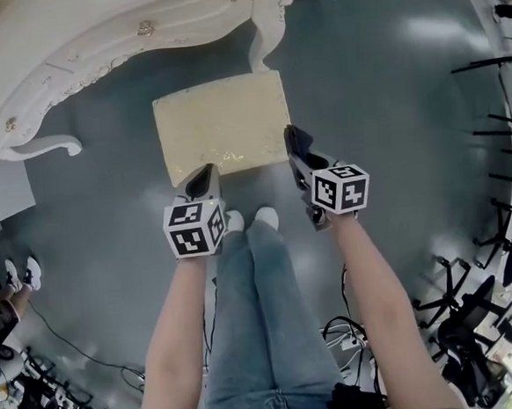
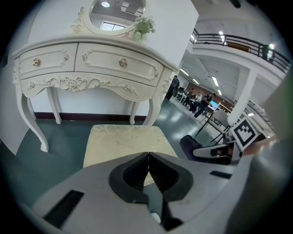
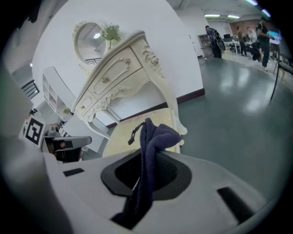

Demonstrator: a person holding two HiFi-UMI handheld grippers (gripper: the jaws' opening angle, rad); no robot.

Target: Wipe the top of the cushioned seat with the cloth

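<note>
The soft, limp cloth [image 3: 154, 135] is held bunched between the right gripper's [image 3: 147, 160] jaws; the cushioned seat [image 3: 120, 137], just ahead, seems not yet touched.

Large office hall: swivel chairs [image 1: 466, 313], floor cables [image 1: 344, 332].

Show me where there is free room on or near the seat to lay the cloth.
The cushioned seat is bare over its whole top. Open floor lies right of it, and left toward the dressing table leg. Crowded: its near edge, by the left tool, right tool, cloth and shoes.
</note>
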